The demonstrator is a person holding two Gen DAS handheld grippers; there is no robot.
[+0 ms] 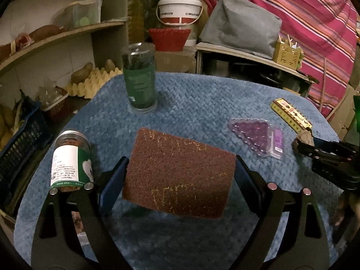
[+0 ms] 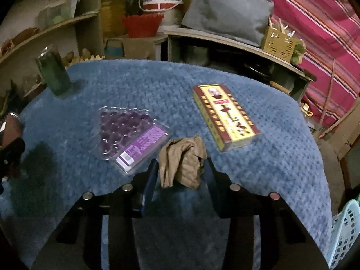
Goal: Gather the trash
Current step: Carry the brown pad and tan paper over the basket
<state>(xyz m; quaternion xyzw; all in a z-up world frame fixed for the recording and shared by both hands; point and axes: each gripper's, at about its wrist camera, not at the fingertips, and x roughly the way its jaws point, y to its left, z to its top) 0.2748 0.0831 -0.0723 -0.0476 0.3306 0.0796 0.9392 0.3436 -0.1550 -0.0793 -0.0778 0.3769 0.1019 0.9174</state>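
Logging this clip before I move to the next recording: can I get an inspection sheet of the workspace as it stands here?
Surface: blue textured cloth covering the table.
Job's things: crumpled brown paper; brown scouring pad.
Clutter: purple blister pack, yellow-red box, green bottle upright, labelled jar.
Grippers: right gripper shut on the crumpled brown paper; left gripper shut on the brown scouring pad, held off the cloth.
Cables: nothing seen.
Surroundings: shelves, white bucket, red basket, striped fabric, pale basket.
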